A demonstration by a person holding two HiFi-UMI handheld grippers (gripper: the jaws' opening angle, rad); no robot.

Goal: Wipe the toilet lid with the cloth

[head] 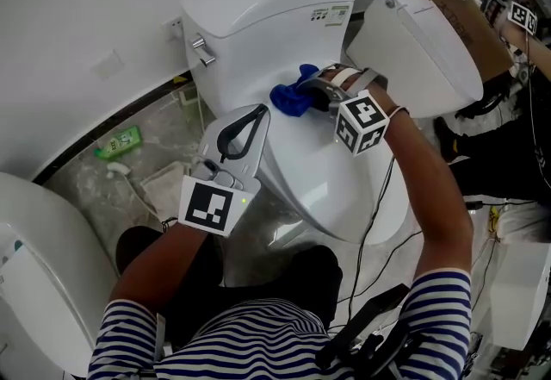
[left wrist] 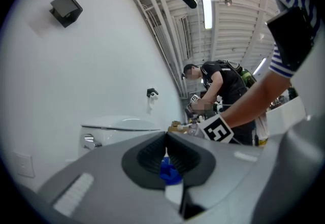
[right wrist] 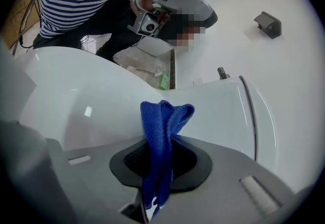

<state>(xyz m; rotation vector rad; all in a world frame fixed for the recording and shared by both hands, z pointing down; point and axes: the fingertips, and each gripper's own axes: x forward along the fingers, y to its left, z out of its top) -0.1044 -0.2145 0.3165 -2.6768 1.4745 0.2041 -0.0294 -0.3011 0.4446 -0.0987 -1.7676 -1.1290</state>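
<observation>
At the rear of the toilet lid (head: pixel 320 190), by the tank (head: pixel 258 1), the blue cloth (head: pixel 293 96) is pinched by the right gripper (head: pixel 316 95); the jaws of the left gripper (head: pixel 257 115) are pressed together on nothing.

The left gripper (head: pixel 244 130) points fwd, jaws pressed together w/ nothing clamped between them. The left forearm (head: pixel 155 258) behind it is bare and comes out of a striped sleeve (head: pixel 129 335). The right arm (head: pixel 435 197) reaches further fwd, elbow bent a little. The right gripper (head: pixel 315 96) points toward the left, jaws closed tight on a blue cloth (head: pixel 293 96).
</observation>
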